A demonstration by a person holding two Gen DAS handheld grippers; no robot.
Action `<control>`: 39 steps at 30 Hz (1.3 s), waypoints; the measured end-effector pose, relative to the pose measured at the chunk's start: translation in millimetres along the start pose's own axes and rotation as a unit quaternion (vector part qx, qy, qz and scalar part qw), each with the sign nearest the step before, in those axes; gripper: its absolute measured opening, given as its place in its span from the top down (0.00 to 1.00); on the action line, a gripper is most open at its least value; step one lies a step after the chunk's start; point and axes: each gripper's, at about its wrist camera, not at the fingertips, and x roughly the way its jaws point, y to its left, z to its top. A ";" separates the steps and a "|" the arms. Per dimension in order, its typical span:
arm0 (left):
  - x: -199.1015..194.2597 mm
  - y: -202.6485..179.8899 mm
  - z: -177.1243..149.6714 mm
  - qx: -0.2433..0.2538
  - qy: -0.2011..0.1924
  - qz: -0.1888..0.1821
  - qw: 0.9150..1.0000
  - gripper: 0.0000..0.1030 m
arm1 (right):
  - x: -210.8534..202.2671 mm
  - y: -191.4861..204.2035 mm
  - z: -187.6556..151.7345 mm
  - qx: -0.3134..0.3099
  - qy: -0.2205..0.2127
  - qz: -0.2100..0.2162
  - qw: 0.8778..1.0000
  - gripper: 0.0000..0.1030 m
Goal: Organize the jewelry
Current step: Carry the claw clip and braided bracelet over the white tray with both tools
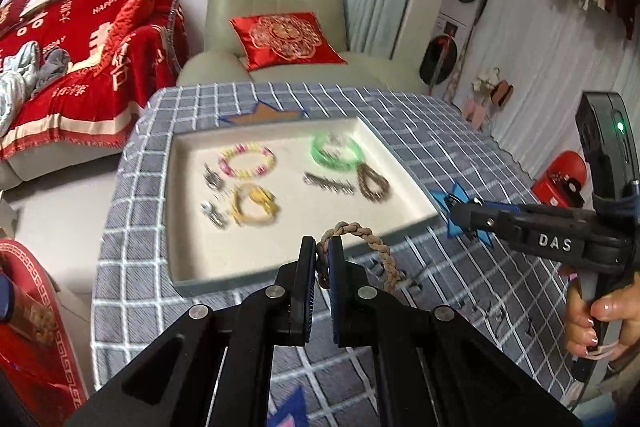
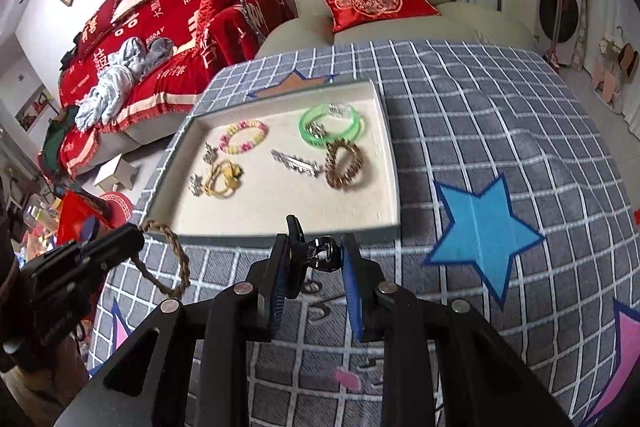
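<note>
Left gripper (image 1: 322, 263) is pinching braided rope bracelet (image 1: 374, 247) just near of tray (image 1: 188, 211); loop's hanging free. Right gripper (image 2: 316, 259) is clamping black hair clip (image 2: 316, 255) near tray's near-right edge. Other jewelry's sitting inside tray.

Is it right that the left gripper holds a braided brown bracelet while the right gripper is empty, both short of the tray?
Not quite. The right gripper is not empty: the right wrist view shows a black hair clip between its fingers. The left gripper does hold the braided bracelet, short of the tray.
</note>
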 end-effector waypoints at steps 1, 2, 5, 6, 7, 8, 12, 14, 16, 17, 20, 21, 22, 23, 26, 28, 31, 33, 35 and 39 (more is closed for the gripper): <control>0.5 2.8 2.7 -0.001 -0.002 0.001 1.000 0.78 | 1.3 1.1 2.8 0.000 0.000 0.001 1.000 0.73; 1.3 6.4 6.7 -0.003 -0.005 0.004 1.000 0.78 | 2.9 2.4 6.0 -0.001 0.000 0.002 1.000 0.73; 4.5 14.4 15.7 -0.005 -0.011 0.012 1.000 0.78 | 9.6 8.8 15.6 -0.005 0.003 0.006 1.000 0.73; 5.8 16.6 18.7 -0.005 -0.013 0.015 1.000 0.78 | 11.7 11.1 18.2 -0.008 0.003 0.006 1.000 0.73; 5.9 17.9 19.9 -0.005 -0.014 0.016 1.000 0.78 | 13.9 13.5 20.6 -0.010 0.004 0.006 1.000 0.73; 7.9 20.5 22.6 -0.006 -0.014 0.019 1.000 0.78 | 16.3 15.4 23.2 -0.011 0.004 0.007 1.000 0.73; 16.5 27.7 28.1 -0.008 -0.014 0.027 0.999 0.78 | 25.7 22.4 31.5 -0.015 0.005 0.006 1.000 0.73; 21.9 31.9 30.8 -0.009 -0.013 0.032 0.999 0.78 | 30.1 24.6 34.6 -0.016 0.007 0.007 1.000 0.73; 27.1 35.7 32.9 -0.010 -0.010 0.035 0.999 0.78 | 36.1 26.5 38.2 -0.018 0.010 0.007 1.000 0.73; 29.7 37.5 33.9 -0.010 -0.009 0.036 0.999 0.78 | 38.4 27.3 39.4 -0.019 0.011 0.007 1.000 0.73; 37.3 41.5 36.3 -0.012 -0.006 0.037 0.999 0.78 | 47.2 28.8 44.1 -0.020 0.018 0.006 1.000 0.73; 39.6 42.1 36.6 -0.013 -0.005 0.036 0.999 0.78 | 50.5 28.9 45.1 -0.020 0.020 0.006 1.000 0.73; 42.3 42.7 36.8 -0.013 -0.003 0.036 0.999 0.78 | 53.3 28.7 46.5 -0.019 0.022 0.006 1.000 0.73; 45.3 43.4 37.1 -0.014 -0.001 0.036 0.999 0.78 | 56.7 28.9 47.3 -0.019 0.024 0.005 0.999 0.73; 52.8 44.2 37.9 -0.014 0.003 0.036 0.999 0.78 | 64.7 29.5 48.4 -0.021 0.030 0.004 0.999 0.73; 56.5 44.0 38.0 -0.014 0.006 0.036 0.999 0.78 | 69.2 28.2 48.8 -0.020 0.033 0.004 0.999 0.73; 63.2 44.0 38.2 -0.012 0.010 0.036 0.999 0.78 | 76.0 26.4 49.0 -0.018 0.039 0.004 0.999 0.73; 68.3 44.1 37.7 -0.012 0.015 0.035 0.999 0.78 | 81.3 25.0 48.5 -0.016 0.043 0.005 0.999 0.73; 73.3 44.0 36.4 -0.012 0.021 0.034 0.999 0.78 | 85.5 24.4 48.2 -0.015 0.047 0.005 0.999 0.73; 83.3 43.6 34.0 -0.012 0.034 0.032 0.999 0.78 | 94.3 21.4 46.7 -0.013 0.056 0.006 0.998 0.73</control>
